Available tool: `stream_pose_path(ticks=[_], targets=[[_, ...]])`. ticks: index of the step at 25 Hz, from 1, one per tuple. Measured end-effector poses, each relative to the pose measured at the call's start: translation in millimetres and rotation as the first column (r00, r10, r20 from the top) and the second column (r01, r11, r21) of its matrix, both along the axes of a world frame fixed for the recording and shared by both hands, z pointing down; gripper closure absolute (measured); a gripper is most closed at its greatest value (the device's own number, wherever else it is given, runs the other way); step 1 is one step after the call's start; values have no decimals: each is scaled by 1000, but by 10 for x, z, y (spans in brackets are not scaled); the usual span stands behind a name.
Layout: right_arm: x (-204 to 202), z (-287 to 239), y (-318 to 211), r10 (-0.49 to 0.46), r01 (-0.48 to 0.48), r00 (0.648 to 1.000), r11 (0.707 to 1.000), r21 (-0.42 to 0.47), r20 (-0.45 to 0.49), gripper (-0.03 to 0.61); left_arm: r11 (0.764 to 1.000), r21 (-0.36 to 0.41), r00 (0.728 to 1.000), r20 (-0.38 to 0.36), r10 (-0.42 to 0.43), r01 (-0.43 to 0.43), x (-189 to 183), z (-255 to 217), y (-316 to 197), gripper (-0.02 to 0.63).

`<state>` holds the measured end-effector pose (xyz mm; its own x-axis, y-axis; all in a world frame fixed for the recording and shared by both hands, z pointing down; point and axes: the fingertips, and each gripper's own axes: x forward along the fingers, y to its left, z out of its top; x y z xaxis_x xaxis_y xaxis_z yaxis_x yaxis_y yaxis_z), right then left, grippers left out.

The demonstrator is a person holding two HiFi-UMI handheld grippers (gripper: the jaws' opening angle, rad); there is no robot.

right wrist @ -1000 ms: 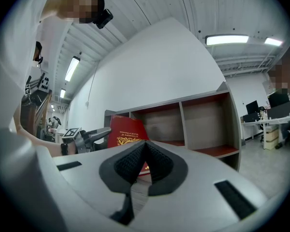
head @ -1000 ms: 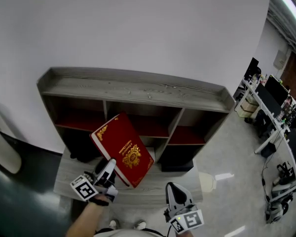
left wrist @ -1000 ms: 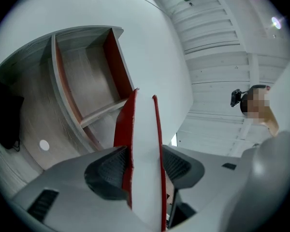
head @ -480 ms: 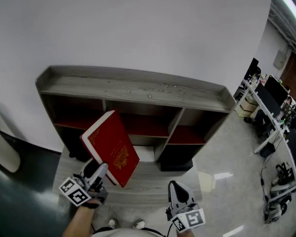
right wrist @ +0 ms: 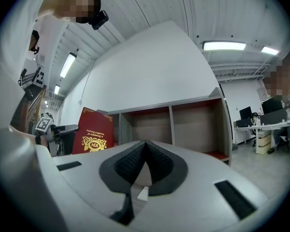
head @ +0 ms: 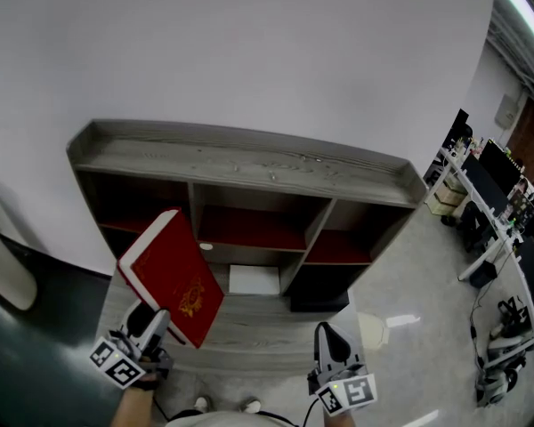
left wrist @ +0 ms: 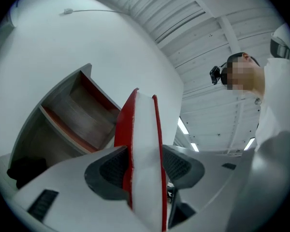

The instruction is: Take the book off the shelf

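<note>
- Shelf (head: 249, 163): wood-grain unit against a white wall, with open compartments in two rows and red boards between the rows.
- Book (head: 171, 274): red cover with a gold emblem and white page edges. It is out of the shelf, held tilted in front of the shelf's lower left compartment, with its upper end leaning left.
- Left gripper (head: 153, 318): positioned in front of the shelf's left end. Its jaws are clamped on the book's lower corner, one pad pressed on each cover, with the page edge facing the gripper's camera.
- Right gripper (head: 327, 334): positioned in front of the shelf's right half, pointing at it. Its jaws are together, pad against pad.
- White flat item (head: 254, 279): lies in the shelf's lower middle compartment.
</note>
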<state>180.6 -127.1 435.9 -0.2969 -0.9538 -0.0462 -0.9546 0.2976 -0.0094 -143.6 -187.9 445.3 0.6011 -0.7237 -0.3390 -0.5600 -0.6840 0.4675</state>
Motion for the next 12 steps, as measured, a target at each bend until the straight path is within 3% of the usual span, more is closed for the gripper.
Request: stream_pose_path(ticks=[12], targets=[[319, -113, -90, 89, -89, 996, 995, 34, -5, 555, 989, 15, 989, 3, -146, 146, -585, 68, 359, 383]])
